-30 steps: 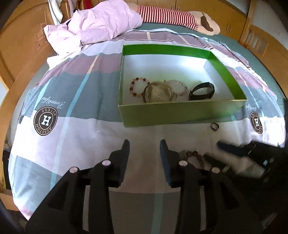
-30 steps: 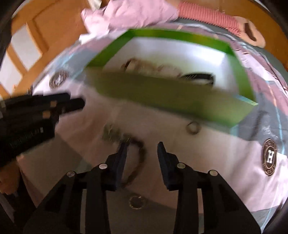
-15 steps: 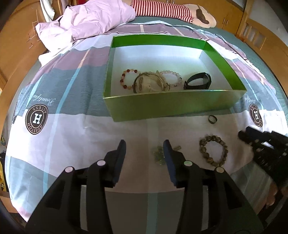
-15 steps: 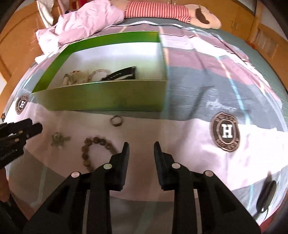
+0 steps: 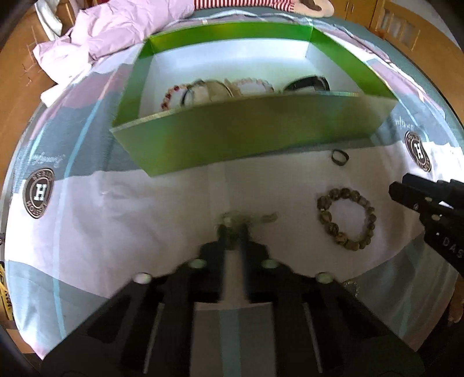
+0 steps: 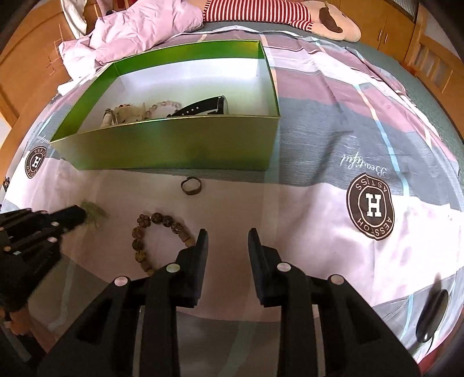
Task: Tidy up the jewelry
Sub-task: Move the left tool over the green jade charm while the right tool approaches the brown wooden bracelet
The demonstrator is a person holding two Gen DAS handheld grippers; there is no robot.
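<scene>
A small greenish trinket (image 5: 232, 221) lies on the white band of the bedspread (image 5: 145, 208), in front of the green box (image 5: 246, 127). The left gripper (image 5: 233, 232) is narrowed around it, fingers close together on either side; blur hides whether they actually pinch it, so I cannot tell if the grip is made. In the right wrist view the same trinket (image 6: 94, 213) shows at the tip of the left gripper (image 6: 74, 217).

To the right of the trinket lies a brown bead bracelet (image 5: 346, 221), apart from it and flat on the bedspread. Beyond the bracelet, just before the box's front wall, sits a dark ring (image 5: 340, 157). In the right wrist view the bracelet (image 6: 158, 237) is just left of the right gripper (image 6: 227, 240), whose fingers are spread wide with nothing between them, hovering over bare cloth; the ring (image 6: 190, 185) lies ahead of it.

Inside the box, along the front wall, rest a red-beaded bracelet (image 5: 171, 94), a bangle (image 5: 203, 90), a pale bead bracelet (image 5: 250, 85) and a black band (image 5: 308, 84).

Behind the box are a crumpled pink sheet (image 6: 139, 29) and a striped plush toy (image 6: 261, 11).
</scene>
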